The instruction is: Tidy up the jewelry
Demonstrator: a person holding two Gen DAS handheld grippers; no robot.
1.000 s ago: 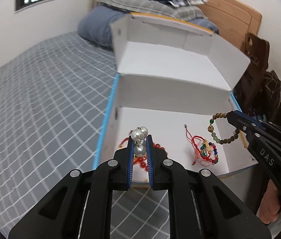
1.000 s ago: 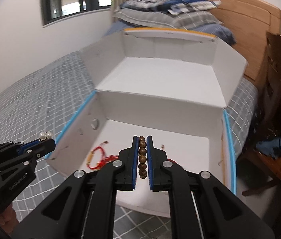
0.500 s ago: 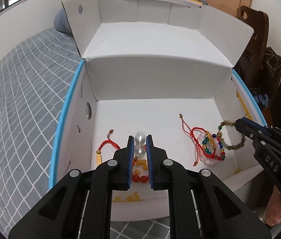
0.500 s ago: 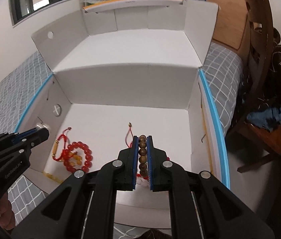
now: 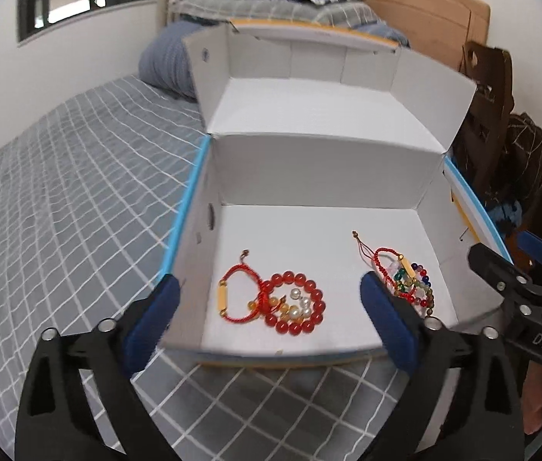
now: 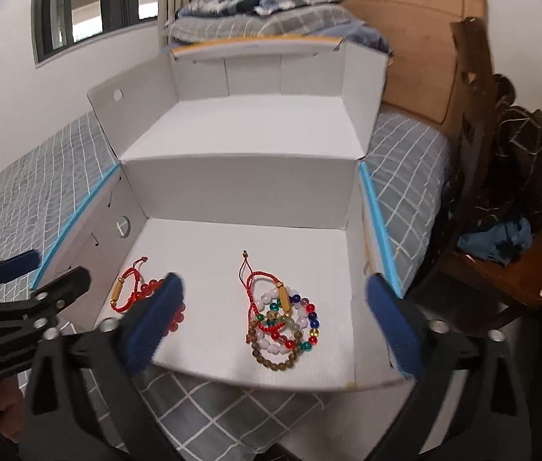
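Both my hand-held grippers, left (image 5: 267, 299) and right (image 6: 271, 299), are opening wide, nothing between the jaws. Pearl bracelet (image 5: 298, 307) and wooden bead bracelet (image 6: 275, 357) lie in the white box (image 5: 325, 169). Light, limp, rolling strands; I'd pinch across the beads.

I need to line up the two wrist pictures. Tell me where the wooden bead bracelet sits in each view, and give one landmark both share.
Left wrist view: the wooden bead bracelet lies at the right-hand pile's lower edge, mostly hidden behind the left gripper's right finger.
Right wrist view: it rings the near edge of the multicoloured pile, centre frame.
Shared landmark: the red cord bracelet with a gold tube, left on the white box floor.
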